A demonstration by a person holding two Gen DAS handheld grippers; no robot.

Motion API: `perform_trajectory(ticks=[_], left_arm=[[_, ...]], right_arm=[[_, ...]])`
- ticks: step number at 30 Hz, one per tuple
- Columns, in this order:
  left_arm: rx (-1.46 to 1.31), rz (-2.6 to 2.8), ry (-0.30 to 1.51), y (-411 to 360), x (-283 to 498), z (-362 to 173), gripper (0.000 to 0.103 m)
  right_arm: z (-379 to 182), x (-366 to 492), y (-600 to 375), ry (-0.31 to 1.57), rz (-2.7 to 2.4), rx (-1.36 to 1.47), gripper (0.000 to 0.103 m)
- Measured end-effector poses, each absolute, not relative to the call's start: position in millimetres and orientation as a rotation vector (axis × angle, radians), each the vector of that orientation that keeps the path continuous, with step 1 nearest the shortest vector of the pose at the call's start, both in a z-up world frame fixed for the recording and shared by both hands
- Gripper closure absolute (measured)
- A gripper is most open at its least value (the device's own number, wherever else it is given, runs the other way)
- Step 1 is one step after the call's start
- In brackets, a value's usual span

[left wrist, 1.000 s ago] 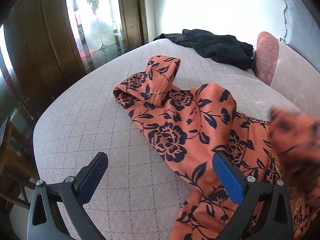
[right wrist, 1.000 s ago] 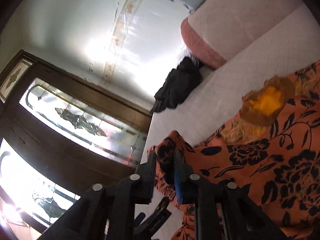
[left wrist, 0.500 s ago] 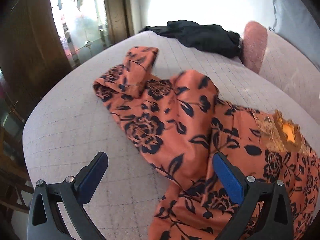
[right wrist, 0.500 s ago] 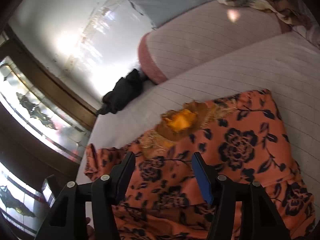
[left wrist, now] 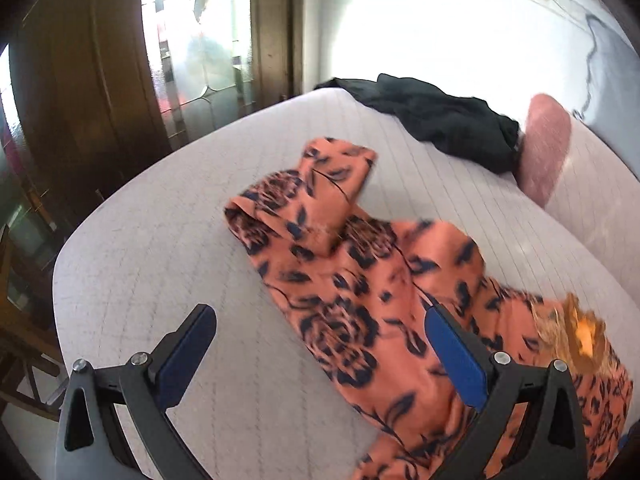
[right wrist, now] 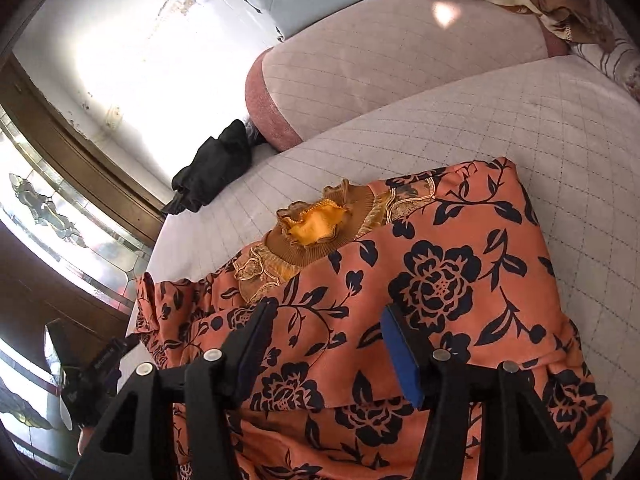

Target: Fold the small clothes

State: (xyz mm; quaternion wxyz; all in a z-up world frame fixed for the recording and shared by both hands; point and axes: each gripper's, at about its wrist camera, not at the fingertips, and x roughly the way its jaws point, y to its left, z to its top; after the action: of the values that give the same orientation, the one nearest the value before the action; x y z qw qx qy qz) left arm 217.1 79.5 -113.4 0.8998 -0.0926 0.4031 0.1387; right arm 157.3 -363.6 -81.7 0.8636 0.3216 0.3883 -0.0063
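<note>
My right gripper [right wrist: 326, 344] stands with its jaws apart and holds nothing; the orange flowered top [right wrist: 440, 280] lies flat just under them, so I judge this side is laid down and needs no grip. My left gripper [left wrist: 320, 344] is also wide open and empty, hovering over the left part of the top, where one sleeve [left wrist: 320, 196] is bent back on itself. The top lies on the quilted mattress [left wrist: 160, 260], its yellow collar [right wrist: 316, 226] toward the pink bolster [right wrist: 360, 80]. A black garment [left wrist: 440, 120] waits beyond the top, near the bolster. I think the left jaws are open in order to take the sleeve next.
</note>
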Motion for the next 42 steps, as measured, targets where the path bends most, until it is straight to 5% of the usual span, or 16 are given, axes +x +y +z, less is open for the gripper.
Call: perform_trajectory(ticks=[9, 16, 22, 24, 25, 39, 42], left_arm=[[-0.827, 0.03, 0.826, 202.0, 284.8, -156.8, 0.0], [-0.905, -0.02, 0.869, 211.0, 304.8, -179.6, 0.008], [-0.953, -0.019, 0.865, 221.6, 324.0, -192.2, 0.044], [-1.014, -0.037, 0.88, 221.5, 327.7, -201.0, 0.091], [-1.037, -0.043, 0.874, 220.5, 327.2, -202.9, 0.097], [-0.92, -0.404, 0.694, 84.4, 256.3, -83.4, 0.099], [-0.868, -0.545, 0.76, 18.1, 241.3, -77.3, 0.099]], right_arm=[[-84.8, 170.7, -344.1, 0.828, 0.001, 0.65, 0.043], [-89.7, 180.1, -332.5, 0.837, 0.009, 0.6, 0.043], [-93.5, 184.6, -326.8, 0.842, 0.004, 0.572, 0.043], [-93.2, 183.4, -326.2, 0.841, 0.004, 0.566, 0.043], [-92.2, 182.4, -326.2, 0.837, 0.002, 0.561, 0.043], [-73.9, 169.3, -335.8, 0.737, 0.176, 0.757, 0.043], [-83.5, 168.8, -342.9, 0.725, 0.307, 0.95, 0.029]])
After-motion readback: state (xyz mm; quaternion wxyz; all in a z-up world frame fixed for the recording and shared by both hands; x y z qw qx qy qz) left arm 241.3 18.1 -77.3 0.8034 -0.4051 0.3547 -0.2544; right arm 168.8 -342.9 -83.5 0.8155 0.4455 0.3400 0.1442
